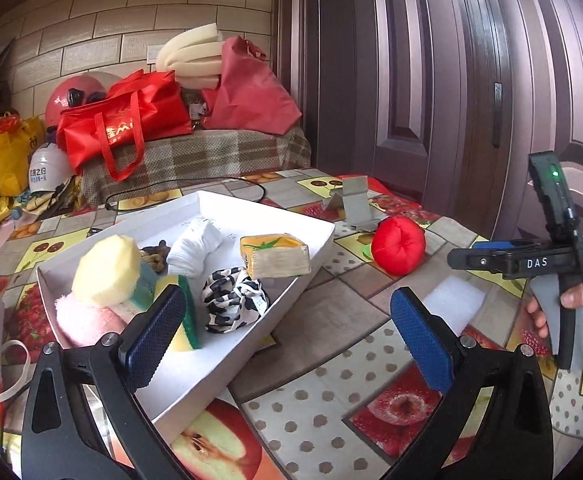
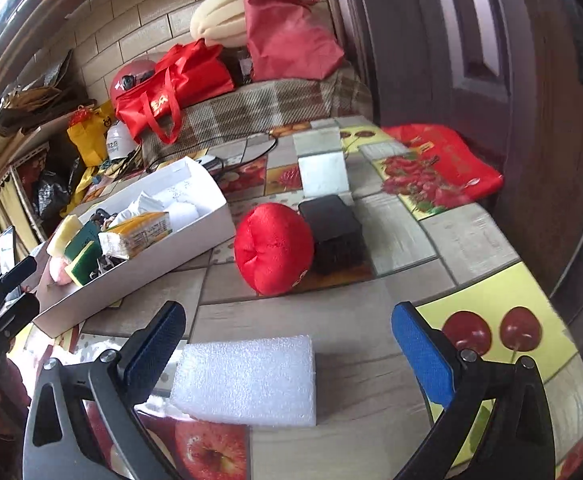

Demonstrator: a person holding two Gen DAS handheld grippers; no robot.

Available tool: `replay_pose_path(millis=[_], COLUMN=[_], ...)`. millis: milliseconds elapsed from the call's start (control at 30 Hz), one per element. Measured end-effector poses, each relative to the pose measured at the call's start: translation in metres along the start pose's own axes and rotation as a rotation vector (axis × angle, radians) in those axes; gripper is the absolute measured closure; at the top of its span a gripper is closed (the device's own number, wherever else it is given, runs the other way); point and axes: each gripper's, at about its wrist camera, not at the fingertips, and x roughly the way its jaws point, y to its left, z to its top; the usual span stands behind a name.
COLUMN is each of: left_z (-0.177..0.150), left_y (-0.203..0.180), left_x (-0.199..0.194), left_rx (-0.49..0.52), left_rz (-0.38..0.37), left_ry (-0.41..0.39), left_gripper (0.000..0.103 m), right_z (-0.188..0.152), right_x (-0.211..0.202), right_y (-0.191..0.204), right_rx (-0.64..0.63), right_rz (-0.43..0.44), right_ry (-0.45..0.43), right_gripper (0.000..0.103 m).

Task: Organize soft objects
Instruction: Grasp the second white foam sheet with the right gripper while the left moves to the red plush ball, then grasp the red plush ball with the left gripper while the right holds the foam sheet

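Step in hand: judging by the layout, picking the white foam block (image 2: 247, 380) off the counter (image 2: 471, 232) and moving it into the white box (image 2: 139, 280).
Right tongs (image 2: 287, 356): spread wide and empty, hovering just short of the foam block, which lies between the lines of the two fingers but nearer the left one.
Left tongs (image 1: 287, 336): also apart and empty, held over the near edge of the box, one pad above the green-and-yellow sponge (image 1: 185, 312).
Where the things are: the foam block lies flat near the counter's front edge; the red plush ball (image 2: 273, 248) sits farther in, touching a dark block (image 2: 333, 232) and beside the box's end wall.
Box: already holds sponges, a white sock (image 1: 195, 246), a patterned cloth (image 1: 233, 300), a tissue pack (image 1: 275, 256) and a pink fluffy piece (image 1: 83, 316).
Doing it well: centre the block between the pads first, go lower so the pads meet its side faces, and squeeze gently since foam likely dents.
Risk: an off-centre pinch may push the light block sliding across the smooth cloth.
Drop spot: the box's near right end looks least crowded.
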Motion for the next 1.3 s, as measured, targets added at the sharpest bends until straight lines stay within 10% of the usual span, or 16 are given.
replay_pose_path(millis=[433, 767, 867, 900, 1300], left_z=[0.000, -0.001, -0.002, -0.002, 0.017], left_y=[0.016, 0.007, 0.009, 0.009, -0.074], left_x=[0.001, 0.015, 0.021, 0.023, 0.098], left_rx=[-0.081, -0.031, -0.038, -0.037, 0.061], left_rz=[-0.010, 0.069, 0.068, 0.066, -0.140], left_ry=[0.009, 0.077, 0.108, 0.118, 0.246], left_gripper=[0.000, 0.000, 0.000, 0.000, 0.000], right_z=[-0.016, -0.046, -0.042, -0.041, -0.018], right_x=[0.030, 0.024, 0.023, 0.019, -0.037], right_y=[0.032, 0.077, 0.074, 0.074, -0.056], right_rx=[-0.194, -0.502, -0.466, -0.473, 0.072], right_rz=[0.280, 0.043, 0.079, 0.074, -0.093], right_ry=[0.342, 0.301, 0.284, 0.272, -0.057], right_gripper=[0.000, 0.000, 0.022, 0.047, 0.049])
